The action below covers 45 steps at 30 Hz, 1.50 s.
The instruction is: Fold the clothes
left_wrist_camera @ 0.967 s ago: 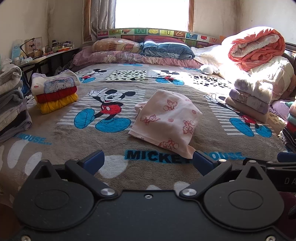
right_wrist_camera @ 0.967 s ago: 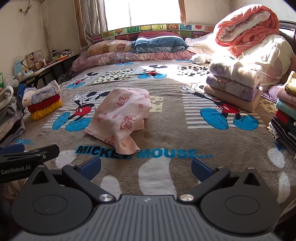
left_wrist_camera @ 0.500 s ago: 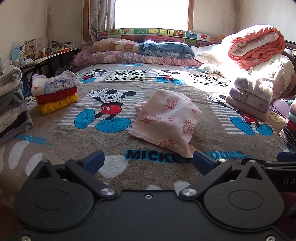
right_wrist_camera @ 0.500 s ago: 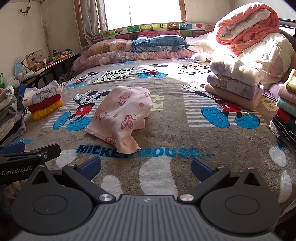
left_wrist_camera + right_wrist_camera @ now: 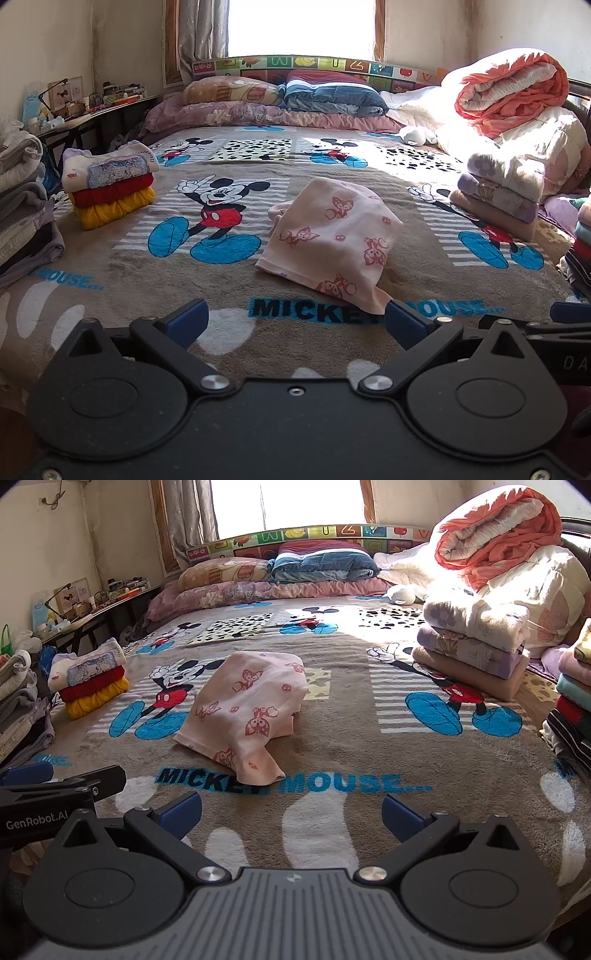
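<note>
Left wrist view: pink garment (image 5: 332,240) lies loosely bunched mid-bed, near the foot edge.
Both tools, left tool (image 5: 295,323) and right tool (image 5: 291,812), gape wide, empty; cloth looks light and limp, best pinched at its near hem corner.

A wide bed (image 5: 110,280) covered by a grey-brown plush blanket printed with cartoon mice and blue lettering fills the room, its colourful picture-tiled headboard (image 5: 314,64) standing under a bright window (image 5: 301,26) flanked by a grey-beige curtain (image 5: 201,33). Sunlight falls across the far right of the bed. Plain cream plaster walls (image 5: 48,554) enclose the room, and a dark, cluttered desk (image 5: 103,110) stands along the left wall.
</note>
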Available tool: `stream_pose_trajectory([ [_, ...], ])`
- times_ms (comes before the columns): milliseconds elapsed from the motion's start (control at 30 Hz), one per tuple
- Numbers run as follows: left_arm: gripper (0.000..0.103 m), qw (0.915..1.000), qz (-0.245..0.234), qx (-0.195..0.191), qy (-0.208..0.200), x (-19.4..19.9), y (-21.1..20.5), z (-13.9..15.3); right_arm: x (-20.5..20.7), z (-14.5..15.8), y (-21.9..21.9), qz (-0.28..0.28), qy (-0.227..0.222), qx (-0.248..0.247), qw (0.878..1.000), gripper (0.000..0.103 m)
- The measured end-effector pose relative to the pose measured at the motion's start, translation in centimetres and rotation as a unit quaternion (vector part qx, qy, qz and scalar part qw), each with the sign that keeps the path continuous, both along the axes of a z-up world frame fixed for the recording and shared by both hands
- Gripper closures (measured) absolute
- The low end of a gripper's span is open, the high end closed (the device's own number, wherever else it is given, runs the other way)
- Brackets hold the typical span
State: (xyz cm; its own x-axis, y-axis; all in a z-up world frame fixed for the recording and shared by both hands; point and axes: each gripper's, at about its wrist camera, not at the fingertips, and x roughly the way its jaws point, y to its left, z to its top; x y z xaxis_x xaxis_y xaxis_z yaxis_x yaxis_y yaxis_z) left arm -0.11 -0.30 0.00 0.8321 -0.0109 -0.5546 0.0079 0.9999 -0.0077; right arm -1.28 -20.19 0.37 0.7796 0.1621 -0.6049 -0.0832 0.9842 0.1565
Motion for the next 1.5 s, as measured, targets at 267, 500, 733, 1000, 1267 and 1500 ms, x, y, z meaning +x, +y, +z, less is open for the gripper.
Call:
stream_pose_trajectory([
  [267,0.0,1.0,0.0,0.0,0.0,-0.01,-0.02,0.0,0.01,0.09,-0.1,0.0,0.002,0.001,1.0,0.0],
  [500,0.0,1.0,0.0,-0.001,0.0,0.03,0.06,0.04,-0.01,0.09,-0.07,0.001,0.001,0.0,1.0,0.0],
  [733,0.0,1.0,0.001,-0.002,-0.002,-0.03,0.21,-0.01,-0.12,0.03,0.06,0.003,0.0,0.0,1.0,0.0],
  [1000,0.0,1.0,0.0,-0.001,-0.003,-0.16,0.18,-0.02,-0.15,0.05,0.08,0.003,0.0,-0.002,1.0,0.0],
  [1267,0.0,1.0,0.0,-0.001,-0.003,-0.16,0.18,0.0,-0.2,0.07,0.06,0.003,-0.001,-0.001,1.0,0.0],
  [1500,0.0,1.0,-0.001,-0.003,0.004,0.36,0.14,-0.32,-0.15,0.04,-0.56,-0.001,-0.006,0.013,1.0,0.0],
])
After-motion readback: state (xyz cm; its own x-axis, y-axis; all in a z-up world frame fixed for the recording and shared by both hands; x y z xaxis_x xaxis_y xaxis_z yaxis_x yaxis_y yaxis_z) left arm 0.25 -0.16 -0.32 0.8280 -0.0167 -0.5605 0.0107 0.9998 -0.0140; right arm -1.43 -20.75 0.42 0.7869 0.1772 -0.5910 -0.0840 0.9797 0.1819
